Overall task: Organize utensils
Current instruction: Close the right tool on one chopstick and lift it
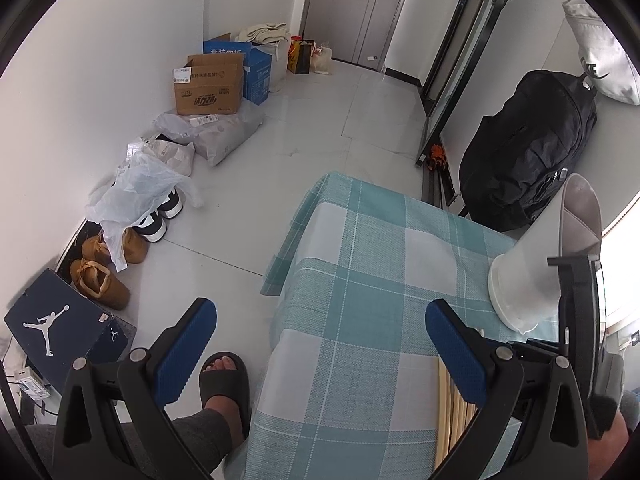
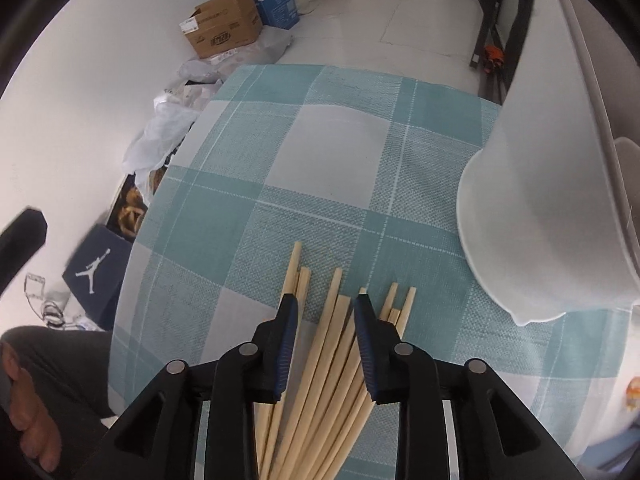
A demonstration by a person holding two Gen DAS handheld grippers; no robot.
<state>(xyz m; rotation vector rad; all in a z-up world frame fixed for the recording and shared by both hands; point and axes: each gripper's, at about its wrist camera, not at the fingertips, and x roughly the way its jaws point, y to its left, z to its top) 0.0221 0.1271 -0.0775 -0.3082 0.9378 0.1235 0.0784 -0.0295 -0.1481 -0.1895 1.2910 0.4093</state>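
The chopsticks (image 2: pixel 320 364) were lying in a loose fan on the checked cloth (image 2: pixel 320 152) over our desk, near the front edge. Our right gripper (image 2: pixel 326 316) sat low over them, fingers partly open around a few sticks, not clamped yet. The white holder (image 2: pixel 540 220) stood just right of the pile. Our left gripper (image 1: pixel 320 344) hung wide open at the desk's left edge, holding nothing.
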